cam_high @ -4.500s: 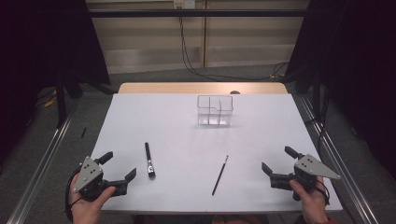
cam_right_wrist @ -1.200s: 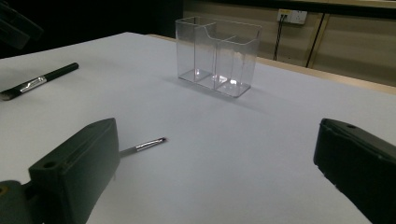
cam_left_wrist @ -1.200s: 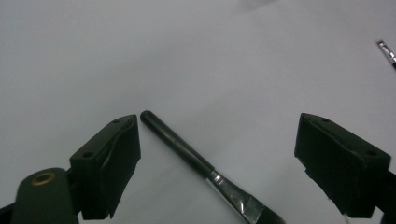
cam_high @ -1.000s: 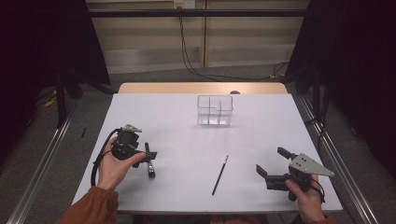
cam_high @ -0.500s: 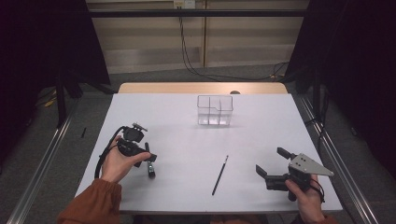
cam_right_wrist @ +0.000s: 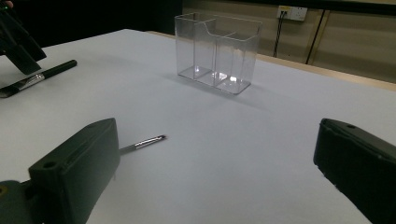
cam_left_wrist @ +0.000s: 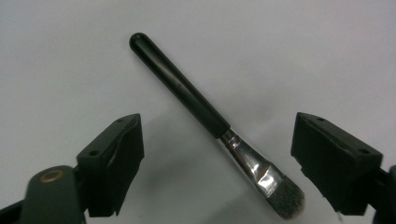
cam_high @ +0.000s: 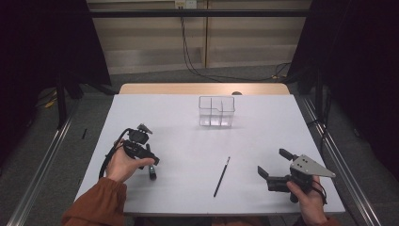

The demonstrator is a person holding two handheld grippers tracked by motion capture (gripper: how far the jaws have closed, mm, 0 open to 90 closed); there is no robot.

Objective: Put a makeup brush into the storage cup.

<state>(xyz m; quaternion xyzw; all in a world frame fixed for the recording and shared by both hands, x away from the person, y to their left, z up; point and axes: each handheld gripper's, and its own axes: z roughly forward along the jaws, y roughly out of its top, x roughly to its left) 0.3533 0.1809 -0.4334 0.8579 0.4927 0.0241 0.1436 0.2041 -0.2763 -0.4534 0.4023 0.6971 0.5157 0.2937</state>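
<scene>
The left gripper (cam_high: 149,162) hung over the thick brush (cam_left_wrist: 212,123) at the table's (cam_high: 188,141) eight o'clock, jaws just narrowed yet apart and clear of it, so a sound grab probably meant squeezing squarely across the handle.

High view: fixed overhead at person's side, faces forward and down, far, takes in whole bench (cam_high: 263,127). Left gripper view: straight down, very close, makeup brush (cam_left_wrist: 210,121) between own jaws. Right gripper view: low, near-level across bench toward clear organizer (cam_right_wrist: 217,51). Shared with high view: brush, organizer, thin brush (cam_right_wrist: 148,142).
</scene>
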